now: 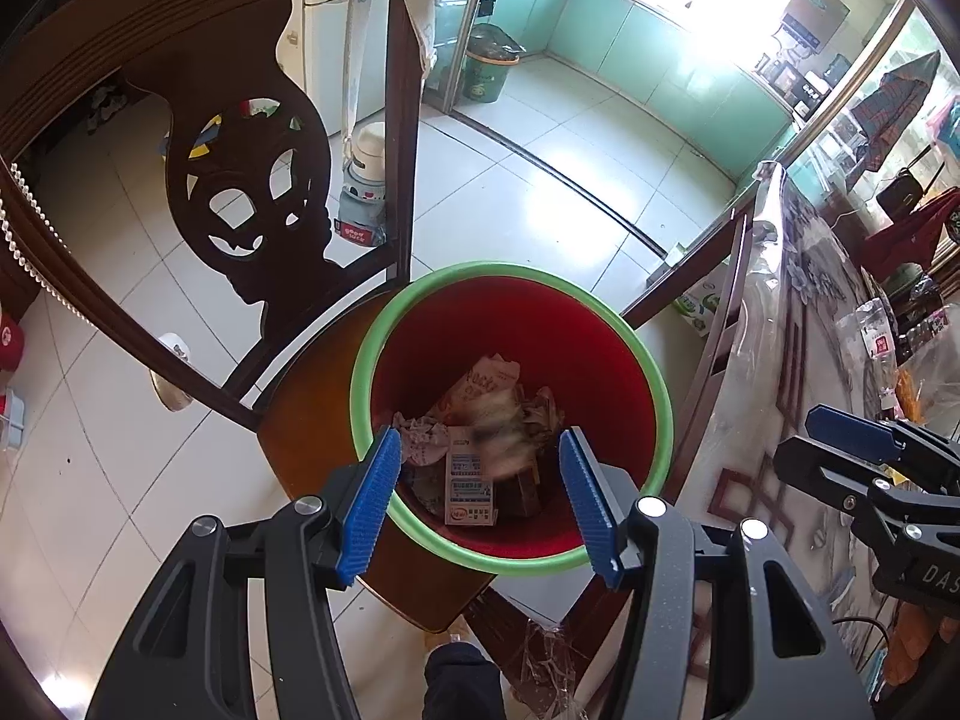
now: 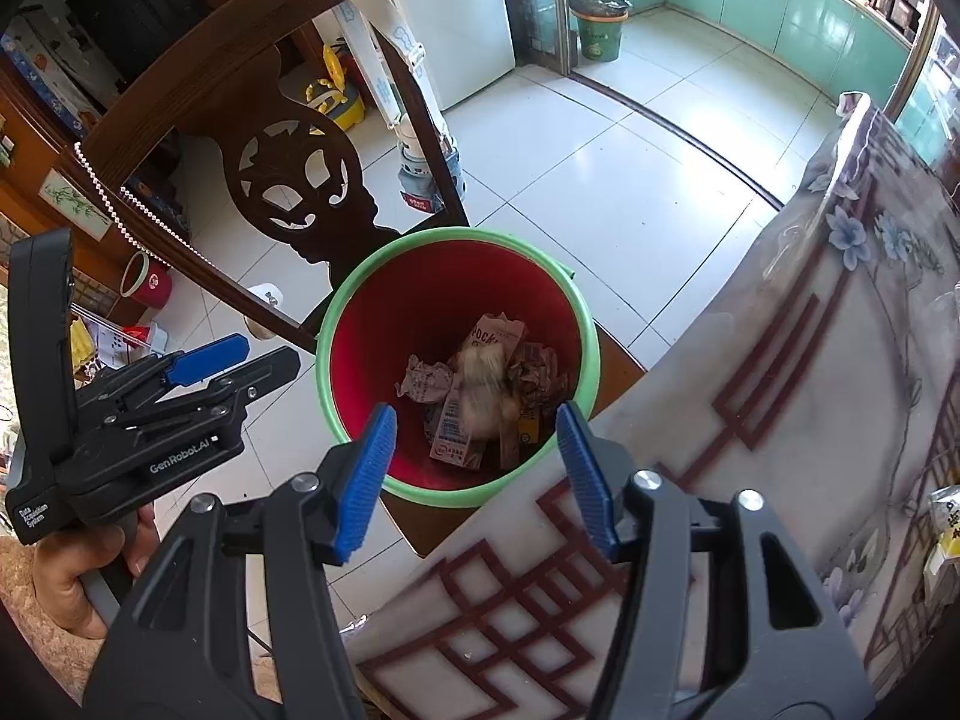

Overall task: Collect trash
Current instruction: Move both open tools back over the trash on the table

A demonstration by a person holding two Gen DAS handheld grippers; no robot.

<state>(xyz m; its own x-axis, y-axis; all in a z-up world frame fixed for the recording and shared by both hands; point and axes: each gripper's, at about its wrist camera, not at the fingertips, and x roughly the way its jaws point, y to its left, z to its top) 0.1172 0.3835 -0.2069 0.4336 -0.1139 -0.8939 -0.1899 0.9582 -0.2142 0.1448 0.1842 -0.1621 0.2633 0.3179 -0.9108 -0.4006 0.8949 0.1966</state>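
A dark wooden chair point(image 1: 240, 192) bears a red bin point(image 1: 600, 336) with a green rim, beside the table point(image 2: 780, 420); crumpled paper and small cartons point(image 2: 456, 438) lie at the bin's bottom, a blurred tan scrap point(image 2: 483, 384) above them; left gripper point(image 1: 480, 489) and right gripper point(image 2: 474, 468) hang over it, jaws apart, nothing between.

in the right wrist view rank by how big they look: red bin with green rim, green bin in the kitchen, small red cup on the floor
1. red bin, though nearness to the camera inflates it
2. green bin
3. red cup

The last two are far off, so their true order is unsure.
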